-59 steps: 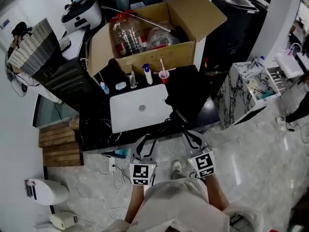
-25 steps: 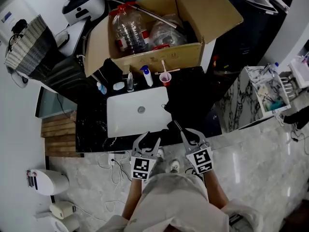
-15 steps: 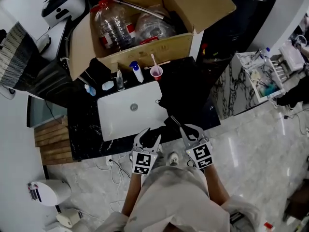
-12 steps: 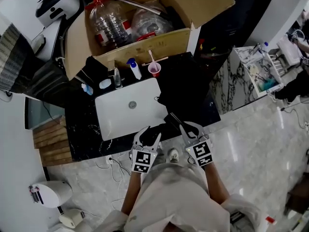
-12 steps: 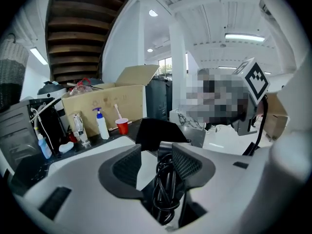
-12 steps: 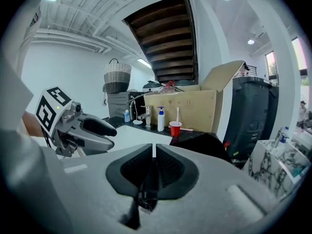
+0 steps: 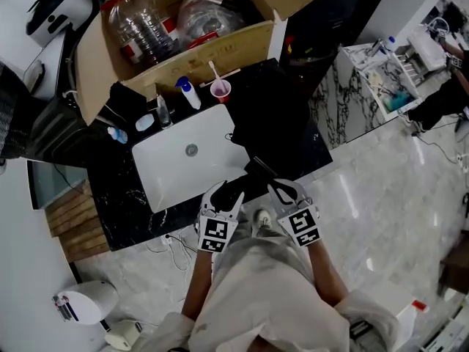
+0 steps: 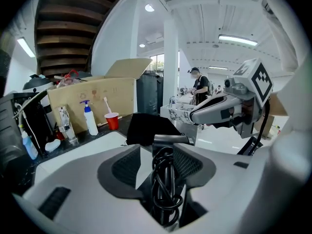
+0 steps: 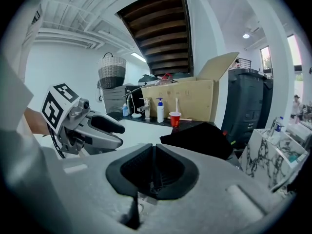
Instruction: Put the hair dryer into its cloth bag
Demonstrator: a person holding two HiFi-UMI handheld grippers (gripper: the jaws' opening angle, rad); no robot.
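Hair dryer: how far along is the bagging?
Done: the left claw grips the hair dryer, its cord coiled. In hand: the dryer, held at the front of the counter. Left: the black cloth bag lies on the counter, apart from the shut, empty right claw; the dryer isn't inside.

A glossy pale stone floor [image 7: 381, 218] surrounds a black counter [image 7: 117, 204]. An open cardboard box [image 7: 183, 57] stands along the counter's far edge. A marble-patterned cabinet [image 7: 330, 116] stands to the right. Dark stairs [image 9: 161, 23] rise under a white ceiling, which carries a strip light [image 8: 239, 39].
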